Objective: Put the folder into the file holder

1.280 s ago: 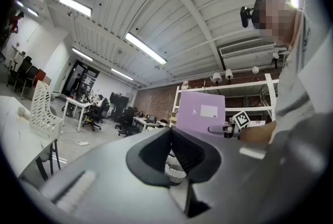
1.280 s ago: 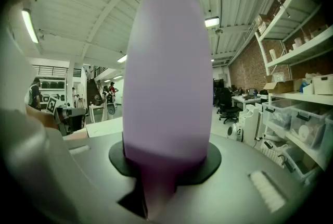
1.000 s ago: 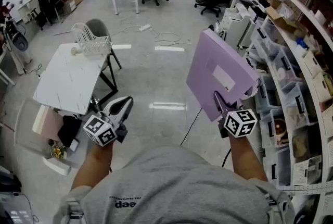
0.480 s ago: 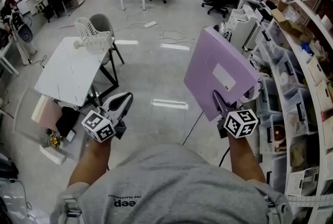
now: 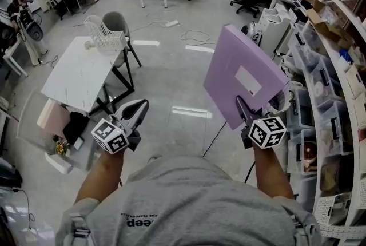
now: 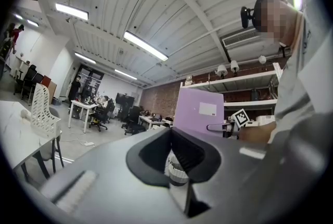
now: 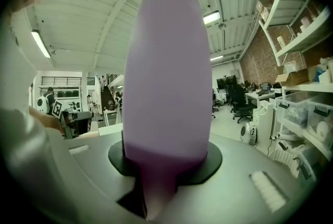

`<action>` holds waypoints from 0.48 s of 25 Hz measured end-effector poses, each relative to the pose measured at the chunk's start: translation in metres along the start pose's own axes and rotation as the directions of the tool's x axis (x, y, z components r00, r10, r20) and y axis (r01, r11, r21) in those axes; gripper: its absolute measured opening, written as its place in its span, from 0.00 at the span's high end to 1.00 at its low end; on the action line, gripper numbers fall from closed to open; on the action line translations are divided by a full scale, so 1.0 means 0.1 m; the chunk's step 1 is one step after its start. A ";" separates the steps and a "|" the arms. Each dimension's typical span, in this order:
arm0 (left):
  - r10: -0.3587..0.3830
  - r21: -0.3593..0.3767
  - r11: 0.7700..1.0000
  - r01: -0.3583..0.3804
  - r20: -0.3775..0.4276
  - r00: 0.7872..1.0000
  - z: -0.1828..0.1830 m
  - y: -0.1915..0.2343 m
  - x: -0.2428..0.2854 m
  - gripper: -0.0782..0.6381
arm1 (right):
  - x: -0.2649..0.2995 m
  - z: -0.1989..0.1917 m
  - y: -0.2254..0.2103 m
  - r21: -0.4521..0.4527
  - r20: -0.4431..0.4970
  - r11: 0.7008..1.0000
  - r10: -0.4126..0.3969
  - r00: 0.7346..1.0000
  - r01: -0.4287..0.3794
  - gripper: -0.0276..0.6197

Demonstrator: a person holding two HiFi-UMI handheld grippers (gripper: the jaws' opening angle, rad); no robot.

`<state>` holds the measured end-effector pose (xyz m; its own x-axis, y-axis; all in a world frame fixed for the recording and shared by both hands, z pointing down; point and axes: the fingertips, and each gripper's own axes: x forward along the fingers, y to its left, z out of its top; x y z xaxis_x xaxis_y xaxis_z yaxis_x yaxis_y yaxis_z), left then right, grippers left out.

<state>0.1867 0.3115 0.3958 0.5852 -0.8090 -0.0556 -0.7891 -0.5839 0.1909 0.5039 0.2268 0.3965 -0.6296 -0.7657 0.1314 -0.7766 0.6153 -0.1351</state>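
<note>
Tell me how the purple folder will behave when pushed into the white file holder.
Probably stiff: the purple folder stands straight above the right claw without sagging. Likely light, since a grip on one edge carries it. Its smooth cover might slip in that grip if it catches the file holder.

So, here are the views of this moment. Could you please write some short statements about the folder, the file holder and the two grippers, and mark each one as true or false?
1. The right gripper is closed on the purple folder. True.
2. The folder already stands in the file holder. False: it is up in the air, held at its lower edge, far from the holder.
3. The file holder stands on the white table. True.
4. The left gripper grips a corner of the folder. False: it holds nothing and is well apart from the folder.
</note>
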 end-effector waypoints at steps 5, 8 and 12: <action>-0.016 -0.007 1.000 0.016 0.002 1.000 0.00 0.39 0.18 0.81 | 0.33 0.01 -0.04 -0.004 -0.010 1.000 -0.019 1.000 0.019 0.77; -0.066 -0.007 0.998 0.066 0.010 0.998 -0.02 0.80 0.35 0.81 | 0.66 0.01 -0.04 -0.017 -0.015 0.999 -0.051 0.999 0.051 0.77; -0.128 -0.034 0.991 0.130 0.039 0.991 0.11 1.45 0.66 0.81 | 1.24 0.11 -0.01 -0.026 -0.005 0.994 -0.104 0.995 0.104 0.77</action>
<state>0.1094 0.1727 0.4085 0.6739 -0.7295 -0.1175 -0.6998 -0.6811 0.2154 0.4275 0.1293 0.4021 -0.5452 -0.8249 0.1495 -0.8383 0.5369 -0.0948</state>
